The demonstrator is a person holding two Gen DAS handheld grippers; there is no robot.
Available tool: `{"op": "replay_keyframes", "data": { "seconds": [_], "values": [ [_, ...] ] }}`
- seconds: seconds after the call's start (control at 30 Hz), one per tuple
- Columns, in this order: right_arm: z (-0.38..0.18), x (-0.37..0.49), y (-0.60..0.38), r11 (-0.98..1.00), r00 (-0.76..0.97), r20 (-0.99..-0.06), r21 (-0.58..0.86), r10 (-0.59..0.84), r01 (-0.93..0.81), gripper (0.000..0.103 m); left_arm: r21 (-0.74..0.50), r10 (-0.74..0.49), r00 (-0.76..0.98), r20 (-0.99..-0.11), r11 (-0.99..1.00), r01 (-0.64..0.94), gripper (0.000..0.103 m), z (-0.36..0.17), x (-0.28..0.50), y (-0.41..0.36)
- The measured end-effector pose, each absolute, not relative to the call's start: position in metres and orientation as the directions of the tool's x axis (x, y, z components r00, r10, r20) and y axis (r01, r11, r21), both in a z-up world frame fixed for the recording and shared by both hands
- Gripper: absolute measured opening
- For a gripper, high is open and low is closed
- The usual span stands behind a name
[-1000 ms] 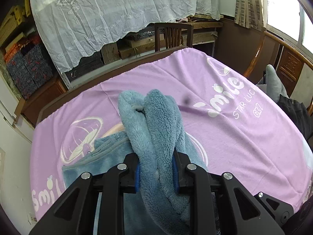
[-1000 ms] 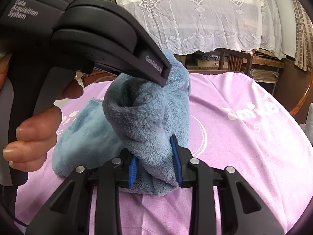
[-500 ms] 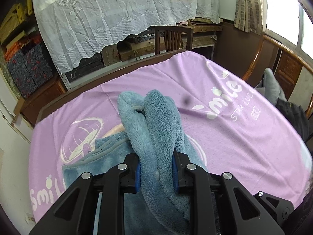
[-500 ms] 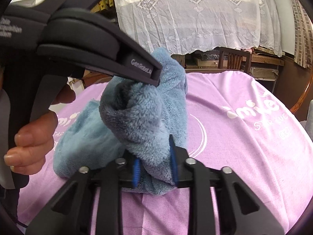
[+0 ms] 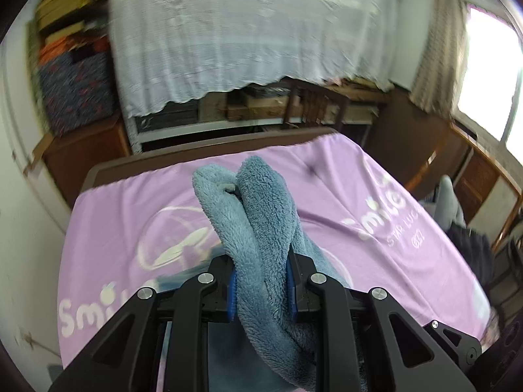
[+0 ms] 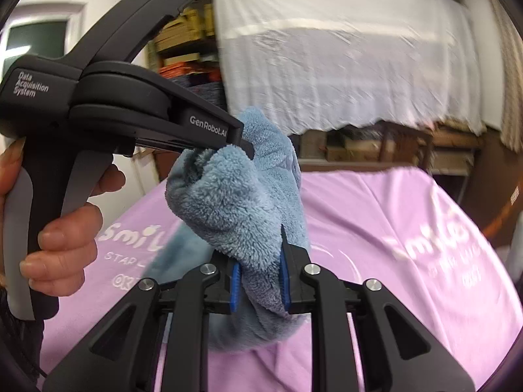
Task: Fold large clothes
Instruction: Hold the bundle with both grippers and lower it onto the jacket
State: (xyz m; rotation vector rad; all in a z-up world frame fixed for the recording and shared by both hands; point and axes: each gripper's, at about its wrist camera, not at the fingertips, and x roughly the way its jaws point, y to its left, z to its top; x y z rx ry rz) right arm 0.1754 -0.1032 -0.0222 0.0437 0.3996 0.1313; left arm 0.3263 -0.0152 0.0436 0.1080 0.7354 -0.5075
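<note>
Item: blue fleece garment [image 5: 258, 228], thick pile, bunched into a twisted rope. Position: gathered between both pairs of tongs, the bundle rising ahead of the fingertips and the rest trailing down onto the cloth beneath them.

Left gripper [image 5: 262, 289]: black frame, blue pads, pressed in on the fleece from both sides; two folds of the garment stand up just beyond its tips. In the right wrist view the same tool [image 6: 242, 143] shows from the side, its tip buried in the top of the bundle, a hand [image 6: 62, 228] wrapped round its grip.

Right gripper [image 6: 260, 289]: black frame, blue pads, jaws closing, pads pressing the lower part of the fleece bundle.

Support: lilac printed cloth [image 5: 376, 202] with white lettering and a ring motif, spread under both tongs over a wooden table [image 5: 209, 156].

Background, beyond the tongs: white lace drape [image 5: 248, 42], wooden chair [image 5: 313, 104], window [image 5: 490, 75] to the right. Detail there is blurred.
</note>
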Motion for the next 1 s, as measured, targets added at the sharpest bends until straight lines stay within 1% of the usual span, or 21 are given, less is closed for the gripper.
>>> {"op": "replay_keyframes", "data": {
  "seconds": [0.13, 0.23, 0.47, 0.57, 0.73, 0.83, 0.93, 1.0],
  "values": [
    [-0.018, 0.184, -0.056, 0.98, 0.9, -0.396, 0.004, 0.182, -0.197, 0.017, -0.124, -0.391, 0.637, -0.664, 0.898, 0.422, 0.023, 0.04, 0.33, 0.038],
    [-0.024, 0.19, -0.022, 0.968, 0.888, -0.412, -0.05, 0.204, -0.246, 0.017, -0.154, -0.377, 0.637, -0.672, 0.913, 0.378, 0.023, 0.028, 0.334, 0.074],
    [-0.068, 0.207, 0.033, 0.941, 0.824, -0.524, -0.116, 0.215, -0.319, 0.018, -0.244, -0.384, 0.585, -0.714, 0.92, 0.305, 0.023, -0.032, 0.348, 0.128],
    [-0.088, 0.213, 0.045, 0.934, 0.799, -0.565, -0.134, 0.203, -0.332, 0.018, -0.291, -0.405, 0.559, -0.723, 0.913, 0.286, 0.023, -0.059, 0.355, 0.141],
    [-0.11, 0.219, 0.051, 0.921, 0.789, -0.593, -0.199, 0.159, -0.335, 0.019, -0.351, -0.443, 0.523, -0.728, 0.897, 0.27, 0.024, -0.089, 0.36, 0.148],
    [-0.119, 0.217, 0.058, 0.912, 0.797, -0.589, -0.241, 0.135, -0.333, 0.019, -0.342, -0.438, 0.524, -0.73, 0.899, 0.275, 0.025, -0.095, 0.36, 0.145],
    [-0.121, 0.215, 0.062, 0.909, 0.795, -0.593, -0.249, 0.13, -0.334, 0.02, -0.334, -0.43, 0.528, -0.732, 0.902, 0.272, 0.027, -0.099, 0.361, 0.144],
    [-0.123, 0.214, 0.063, 0.907, 0.791, -0.597, -0.248, 0.132, -0.339, 0.021, -0.349, -0.435, 0.523, -0.733, 0.9, 0.26, 0.031, -0.104, 0.362, 0.144]
  ]
}}
